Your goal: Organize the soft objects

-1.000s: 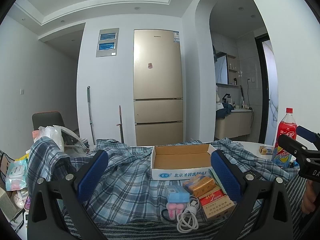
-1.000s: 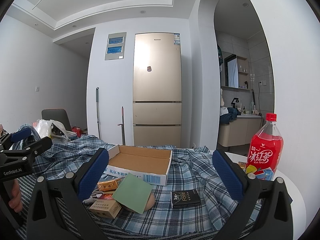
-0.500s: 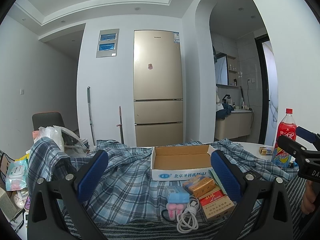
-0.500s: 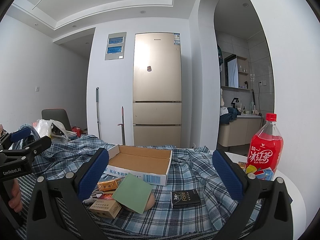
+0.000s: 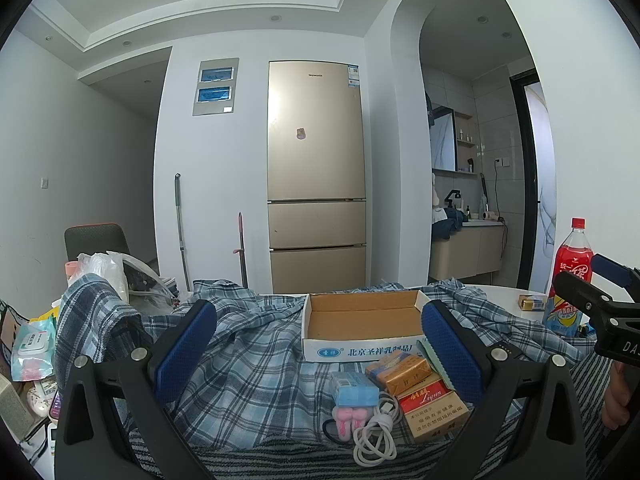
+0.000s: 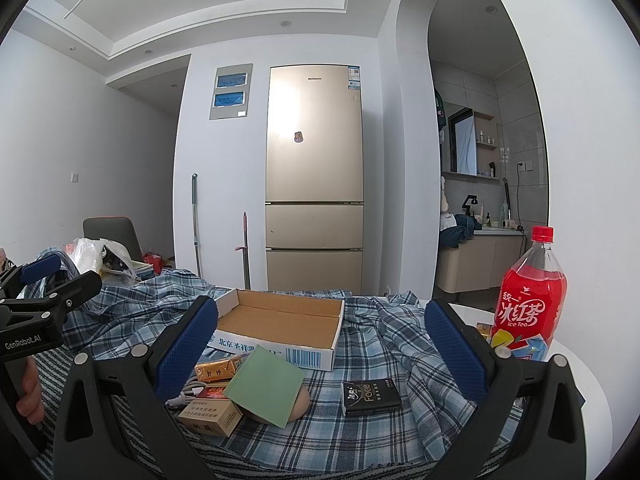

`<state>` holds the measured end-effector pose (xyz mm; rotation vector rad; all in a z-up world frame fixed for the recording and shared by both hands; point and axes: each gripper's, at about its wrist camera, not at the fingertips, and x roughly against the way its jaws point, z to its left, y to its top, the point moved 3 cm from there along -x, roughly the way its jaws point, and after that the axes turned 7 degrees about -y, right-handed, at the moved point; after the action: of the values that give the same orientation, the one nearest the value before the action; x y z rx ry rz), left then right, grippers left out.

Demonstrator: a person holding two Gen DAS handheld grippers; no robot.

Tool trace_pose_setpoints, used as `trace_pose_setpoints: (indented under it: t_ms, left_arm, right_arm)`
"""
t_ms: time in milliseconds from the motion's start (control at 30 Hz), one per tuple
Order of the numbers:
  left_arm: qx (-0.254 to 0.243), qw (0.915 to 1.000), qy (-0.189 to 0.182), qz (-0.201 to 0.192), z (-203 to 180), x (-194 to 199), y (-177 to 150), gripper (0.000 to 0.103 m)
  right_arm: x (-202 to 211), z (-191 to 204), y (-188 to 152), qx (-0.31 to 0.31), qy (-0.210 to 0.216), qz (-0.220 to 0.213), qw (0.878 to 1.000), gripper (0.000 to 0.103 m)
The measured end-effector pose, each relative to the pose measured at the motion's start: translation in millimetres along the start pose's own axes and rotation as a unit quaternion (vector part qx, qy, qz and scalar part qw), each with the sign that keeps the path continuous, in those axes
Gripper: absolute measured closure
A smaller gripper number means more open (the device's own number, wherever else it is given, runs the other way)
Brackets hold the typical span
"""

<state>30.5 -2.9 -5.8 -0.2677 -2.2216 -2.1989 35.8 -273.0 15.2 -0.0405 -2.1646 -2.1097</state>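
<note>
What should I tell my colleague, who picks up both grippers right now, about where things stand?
Left gripper: open, holding nothing, above the plaid shirt.
Right gripper: open, holding nothing, facing the cardboard box.
The shirt lies crumpled and spread across the table, under the box and the small items: cigarette packs, white cable, green card, black pack. The ice tea bottle stands on the right.
Done: nothing visibly; the box is empty.
Left: all of the organizing, probably including the shirt.
</note>
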Motion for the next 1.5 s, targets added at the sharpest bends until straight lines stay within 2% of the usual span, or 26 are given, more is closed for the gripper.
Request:
trace_pose_setpoints:
  t_ms: [467,633,767,833,967,1033,1133,1267,1367,1500]
  left_arm:
    - [0.001,1.0000,-0.006,-0.004,0,1,1,0.000]
    - [-0.004,0.9999,-0.008,-0.010,-1,2,3,0.000]
    - [-0.007,1.0000,0.002,-0.006,-2,2,4,0.000]
    - [-0.009,1.0000,0.000,0.004,-3,-1,4,0.000]
    - [0.014,0.9983,-0.031,0.048,0,-8,6,0.000]
    - [0.029,0.9982,-0.025,0.047,4,-6,9,0.000]
    - [0.049,0.9976,-0.032,0.038,7,-1,16,0.000]
    - [0.039,0.9972,-0.019,0.061,5,-2,22,0.000]
    - [0.025,0.9978,-0.005,0.062,4,-2,22,0.000]
    - [0.024,0.9966,-0.011,0.079,7,-3,16,0.000]
  right_arm:
    - [-1,0,0,-0.001,-0.002,0.002,1.000,0.000]
    - [-6,-5,-3,0.006,-0.032,0.011,0.999,0.000]
    - [-4,-5,-3,0.006,-0.031,0.007,0.999,0.000]
    - [-4,-4,-3,0.007,-0.031,0.010,0.999,0.000]
    - [-4,-2,1,0.009,-0.042,0.012,0.999,0.000]
    - [-2,-1,5,0.009,-0.038,0.013,0.999,0.000]
    - [-3,0,13,0.005,-0.010,0.033,0.999,0.000]
    - [-6,-1,23,-0.009,0.017,0.056,0.998,0.000]
    - [-8,0,30,-0.008,0.008,0.066,0.998,0.000]
    - [-12,6,32,-0.022,0.008,0.104,0.994,0.000]
